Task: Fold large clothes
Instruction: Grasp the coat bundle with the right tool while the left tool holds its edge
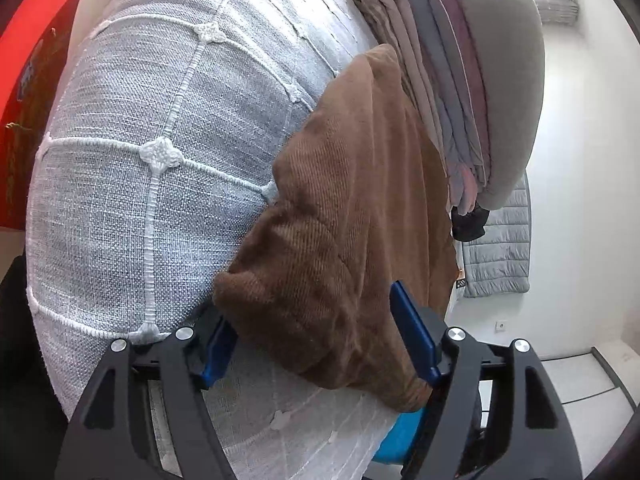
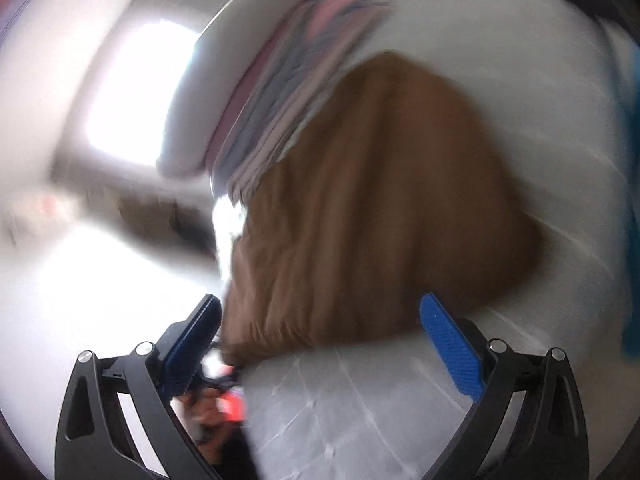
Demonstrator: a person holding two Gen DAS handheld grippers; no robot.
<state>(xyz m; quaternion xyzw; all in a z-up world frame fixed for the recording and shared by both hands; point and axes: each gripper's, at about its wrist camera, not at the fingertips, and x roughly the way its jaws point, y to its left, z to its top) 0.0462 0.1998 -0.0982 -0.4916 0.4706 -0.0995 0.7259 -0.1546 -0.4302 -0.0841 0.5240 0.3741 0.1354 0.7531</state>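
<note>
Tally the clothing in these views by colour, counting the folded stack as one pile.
Brown corduroy garment: 1
Mixed grey and mauve folded pile: 1
Light grey quilted jacket hanging beyond: 1
Total: 3. All but the jacket lie on the grey woven cover.

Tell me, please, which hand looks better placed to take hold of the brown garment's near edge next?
Probably the left: its tool stands open with the brown corduroy garment bulging between its fingers, in sharp view. The right tool is open too, but its view is motion-blurred.
</note>
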